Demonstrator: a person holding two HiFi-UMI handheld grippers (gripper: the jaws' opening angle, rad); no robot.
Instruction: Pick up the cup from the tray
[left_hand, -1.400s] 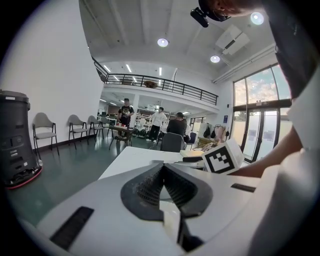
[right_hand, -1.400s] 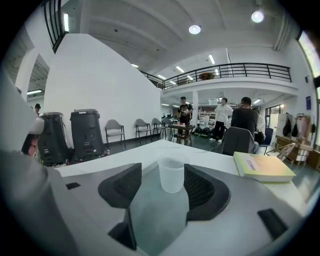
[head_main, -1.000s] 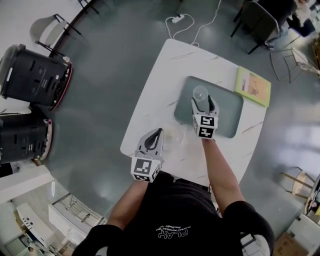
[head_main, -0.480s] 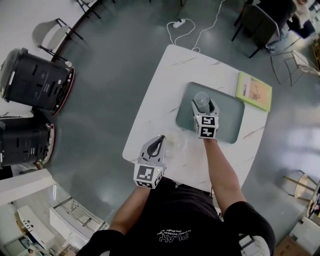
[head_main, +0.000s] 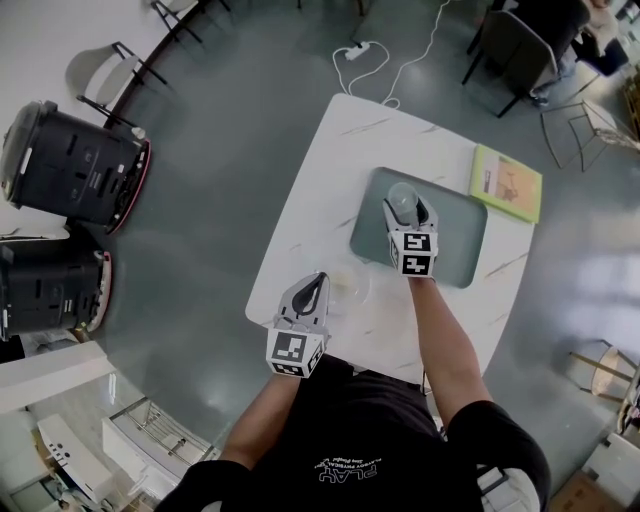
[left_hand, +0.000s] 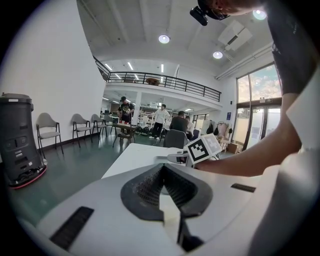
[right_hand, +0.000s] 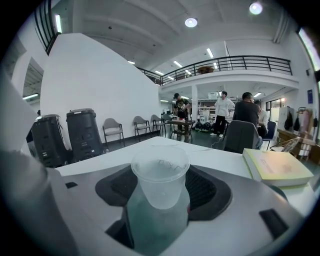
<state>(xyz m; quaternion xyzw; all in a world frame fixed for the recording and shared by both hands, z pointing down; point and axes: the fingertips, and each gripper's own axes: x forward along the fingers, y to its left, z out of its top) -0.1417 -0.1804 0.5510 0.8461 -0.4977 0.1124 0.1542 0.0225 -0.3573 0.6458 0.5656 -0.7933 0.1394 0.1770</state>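
Note:
A clear plastic cup (head_main: 402, 198) stands upright on the grey-green tray (head_main: 462, 235) on the white table. My right gripper (head_main: 408, 207) reaches over the tray's left part, a jaw on each side of the cup. In the right gripper view the cup (right_hand: 160, 176) fills the gap between the black pads (right_hand: 207, 190), and both pads lie against its sides. My left gripper (head_main: 312, 284) hangs over the table's near left part. It is shut and holds nothing, its jaws meeting in the left gripper view (left_hand: 162, 175).
A yellow-green book (head_main: 506, 182) lies right of the tray. A faint clear round thing (head_main: 348, 281) sits on the table beside the left gripper. Two black bins (head_main: 70, 160) stand on the floor to the left. Chairs (head_main: 515, 45) stand beyond the table.
My right gripper has slid a little forward, so the cup now sits deeper between its jaws. The left gripper has drifted slightly right and toward the person.

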